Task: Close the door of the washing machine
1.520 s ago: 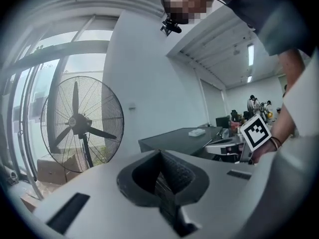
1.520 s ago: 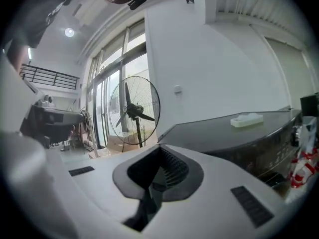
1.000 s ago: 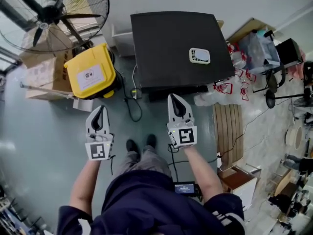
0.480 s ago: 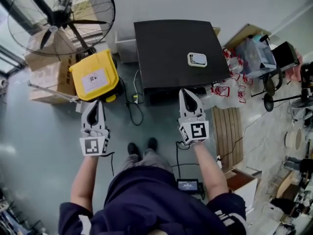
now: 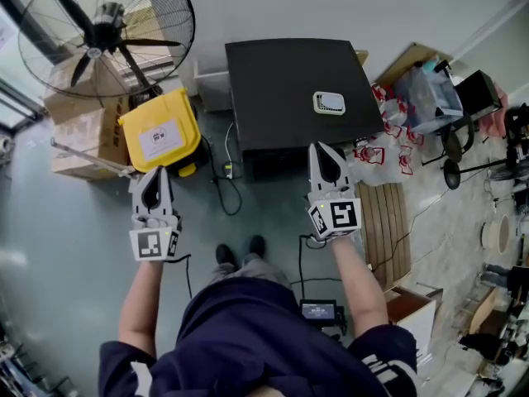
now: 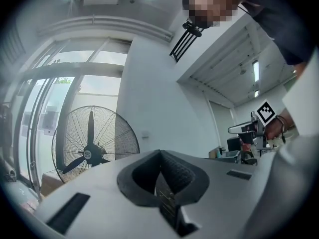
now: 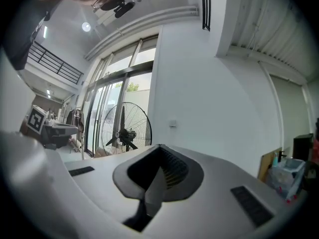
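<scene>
When viewed from above, locate washing machine (image 5: 293, 89) at centre against the rear wall, dark top panel up, small white pad (image 5: 329, 102) lying on it. Note door face hidden from this angle; no door leaf seen projecting past the front edge (judged closed, or nearly so). Treat latch confirmation as the only likely remainder. Find left gripper (image 5: 154, 176) held level, apart from the machine's front-left corner and near yellow bin (image 5: 161, 132); jaws pressed together, nothing between. Find right gripper (image 5: 325, 151) held level at the front edge, right of centre; jaws likewise together, empty. Read both as aimed toward the wall beside fan (image 5: 103, 31).
</scene>
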The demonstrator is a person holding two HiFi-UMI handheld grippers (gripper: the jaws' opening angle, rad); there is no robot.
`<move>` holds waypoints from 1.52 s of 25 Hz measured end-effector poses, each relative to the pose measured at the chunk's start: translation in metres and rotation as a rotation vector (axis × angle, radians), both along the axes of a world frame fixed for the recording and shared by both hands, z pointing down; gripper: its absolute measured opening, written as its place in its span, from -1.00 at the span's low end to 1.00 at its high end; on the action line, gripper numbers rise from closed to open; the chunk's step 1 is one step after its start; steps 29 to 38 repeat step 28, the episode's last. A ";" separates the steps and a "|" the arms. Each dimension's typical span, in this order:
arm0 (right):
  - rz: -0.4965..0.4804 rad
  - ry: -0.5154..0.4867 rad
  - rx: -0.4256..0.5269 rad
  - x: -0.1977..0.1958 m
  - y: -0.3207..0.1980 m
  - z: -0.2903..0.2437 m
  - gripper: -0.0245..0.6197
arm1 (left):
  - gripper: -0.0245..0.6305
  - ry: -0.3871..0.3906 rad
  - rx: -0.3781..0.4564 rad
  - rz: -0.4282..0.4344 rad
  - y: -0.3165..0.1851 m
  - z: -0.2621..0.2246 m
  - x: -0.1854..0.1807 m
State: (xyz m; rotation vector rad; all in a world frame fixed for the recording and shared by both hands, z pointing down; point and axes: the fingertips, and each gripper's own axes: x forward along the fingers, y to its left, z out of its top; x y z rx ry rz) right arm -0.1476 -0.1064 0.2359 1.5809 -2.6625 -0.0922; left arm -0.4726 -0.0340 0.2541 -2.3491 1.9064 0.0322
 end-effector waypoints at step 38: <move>0.027 0.052 0.011 0.006 0.010 -0.009 -0.87 | -0.85 -0.016 0.018 -0.014 0.015 -0.008 -0.003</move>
